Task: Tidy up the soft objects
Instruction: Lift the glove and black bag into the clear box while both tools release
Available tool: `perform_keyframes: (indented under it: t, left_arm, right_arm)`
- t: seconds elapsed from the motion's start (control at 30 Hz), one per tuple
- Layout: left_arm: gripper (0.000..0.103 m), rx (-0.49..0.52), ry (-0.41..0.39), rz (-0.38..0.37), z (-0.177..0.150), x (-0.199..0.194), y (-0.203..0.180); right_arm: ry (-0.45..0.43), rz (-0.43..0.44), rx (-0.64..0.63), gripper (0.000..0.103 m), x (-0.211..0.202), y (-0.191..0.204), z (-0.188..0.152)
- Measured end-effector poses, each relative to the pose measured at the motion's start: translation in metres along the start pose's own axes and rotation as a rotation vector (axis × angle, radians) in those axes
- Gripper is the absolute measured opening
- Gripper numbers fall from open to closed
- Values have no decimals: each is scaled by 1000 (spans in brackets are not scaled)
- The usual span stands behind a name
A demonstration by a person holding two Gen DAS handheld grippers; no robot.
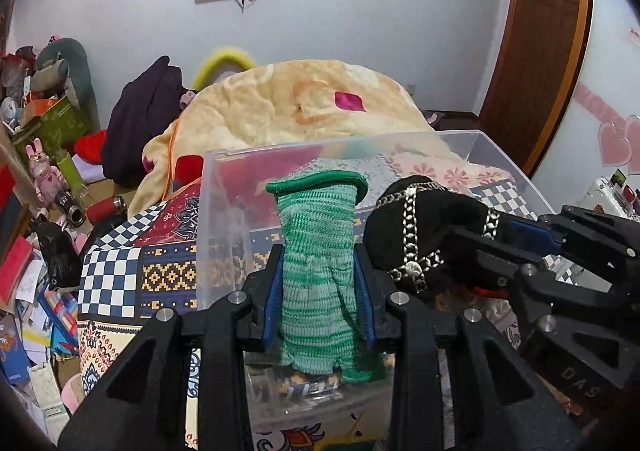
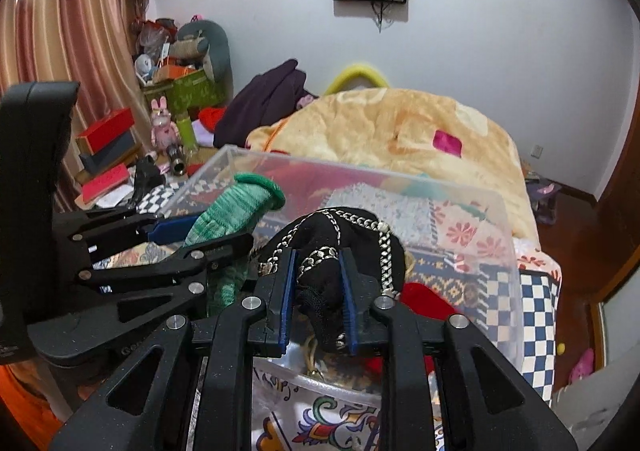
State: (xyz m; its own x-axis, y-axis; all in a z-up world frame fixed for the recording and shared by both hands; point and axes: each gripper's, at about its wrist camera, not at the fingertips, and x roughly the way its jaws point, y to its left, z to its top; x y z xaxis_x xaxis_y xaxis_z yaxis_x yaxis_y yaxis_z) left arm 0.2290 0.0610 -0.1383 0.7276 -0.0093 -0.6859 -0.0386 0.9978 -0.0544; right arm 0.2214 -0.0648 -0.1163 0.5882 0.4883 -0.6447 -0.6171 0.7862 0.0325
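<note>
My left gripper [image 1: 319, 283] is shut on a green knit glove [image 1: 318, 251], cuff up, held over the clear plastic bin [image 1: 224, 187]. My right gripper [image 2: 318, 291] is shut on a black fabric piece with silver chain trim [image 2: 340, 235], held over the same bin [image 2: 496, 219]. In the left wrist view the black piece [image 1: 424, 227] and the right gripper [image 1: 492, 247] sit just right of the glove. In the right wrist view the glove [image 2: 236, 211] and the left gripper [image 2: 200, 235] sit to the left. Something red [image 2: 424, 299] lies inside the bin.
The bin stands on a patterned patchwork bedspread [image 1: 120, 275]. A peach blanket [image 1: 304, 99] is heaped behind it, with dark clothing [image 1: 140, 119] to its left. Cluttered boxes and toys [image 2: 168, 107] fill the left corner by the curtain [image 2: 68, 31]. A wooden door [image 1: 536, 51] is on the right.
</note>
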Motion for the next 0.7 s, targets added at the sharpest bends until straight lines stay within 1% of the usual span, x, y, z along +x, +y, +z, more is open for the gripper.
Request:
perform_keyframes:
  t: [0.03,0.13,0.2,0.27,0.33,0.37,0.4,0.57,0.7]
  left_arm:
    - [31,0,0,-5,0,-1,0]
    - [32,2,-4,-13,-2,-7,0]
    - [34,6,-10,-11,-2,-12,-1]
    - [37,10,-22,-13,-2,-17,0]
    - [42,14,-36,-13,-3,-24,-1]
    - [44,16,-44,-10,-3,-27,-1]
    - [44,17,-51,-8,-3,-31,-1]
    - [45,5,-95,-21,-3,-55,0]
    - [51,-2,-146,-40,-5,-80,1]
  right_arm:
    - [5,-1,-5,21,0,0,-1]
    - [17,-1,-10,28,0,0,-4]
    - [19,3,-4,34,-2,-2,-5]
    - [9,4,3,36,-8,-4,-6]
    - [-8,-4,8,38,-15,-5,-6]
    - [-18,-6,13,42,-20,-6,-6]
    - [-31,-8,18,44,-24,-7,-6]
    - [-108,-18,35,46,-51,-12,-4]
    - [-169,-22,49,51,-76,-16,-7]
